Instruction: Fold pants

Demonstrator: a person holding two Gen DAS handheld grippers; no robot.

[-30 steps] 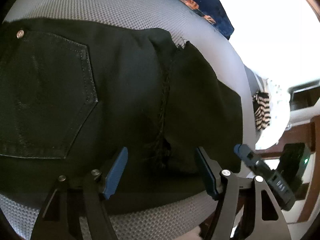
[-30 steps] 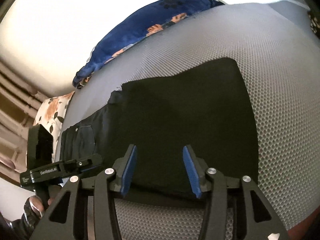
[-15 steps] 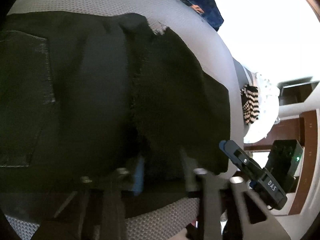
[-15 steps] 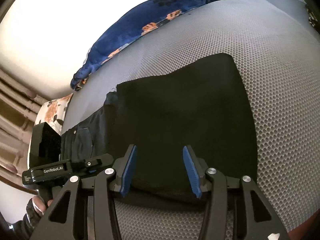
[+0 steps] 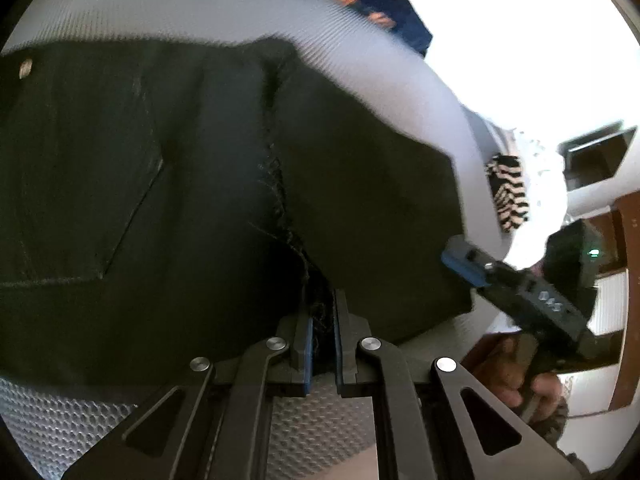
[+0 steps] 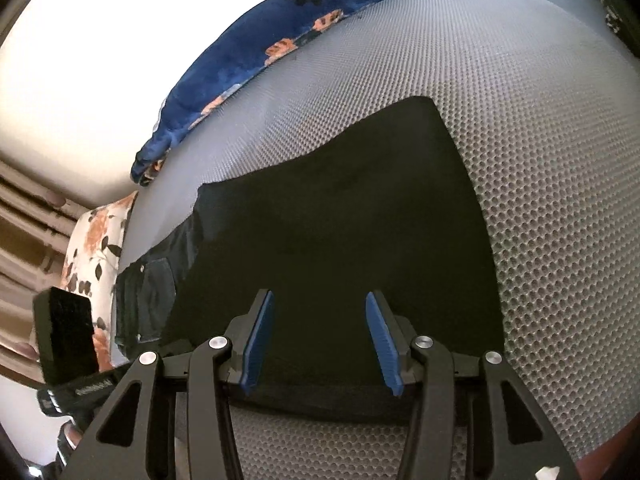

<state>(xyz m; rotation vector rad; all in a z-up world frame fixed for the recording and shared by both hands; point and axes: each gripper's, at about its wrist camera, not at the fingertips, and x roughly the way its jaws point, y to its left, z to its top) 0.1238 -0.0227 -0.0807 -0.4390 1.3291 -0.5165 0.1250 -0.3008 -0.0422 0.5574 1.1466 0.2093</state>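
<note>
Black pants (image 5: 200, 184) lie flat on a grey mesh mattress (image 5: 312, 420), back pocket at the left, legs folded over them. My left gripper (image 5: 321, 344) is shut on the frayed hem edge of the pants at their near side. In the right wrist view the pants (image 6: 340, 232) fill the middle. My right gripper (image 6: 318, 336) is open, its blue pads (image 6: 260, 340) just above the near edge of the folded legs, nothing between them. The right gripper also shows in the left wrist view (image 5: 464, 264).
A blue floral blanket (image 6: 260, 52) lies at the far edge of the mattress (image 6: 540, 160). A floral pillow (image 6: 96, 248) sits at the left. A striped cloth (image 5: 508, 196) and wooden furniture (image 5: 628, 300) stand to the right.
My left gripper has moved to the frayed hem and closed on it. My right gripper stayed open and held nearly still over the folded legs.
</note>
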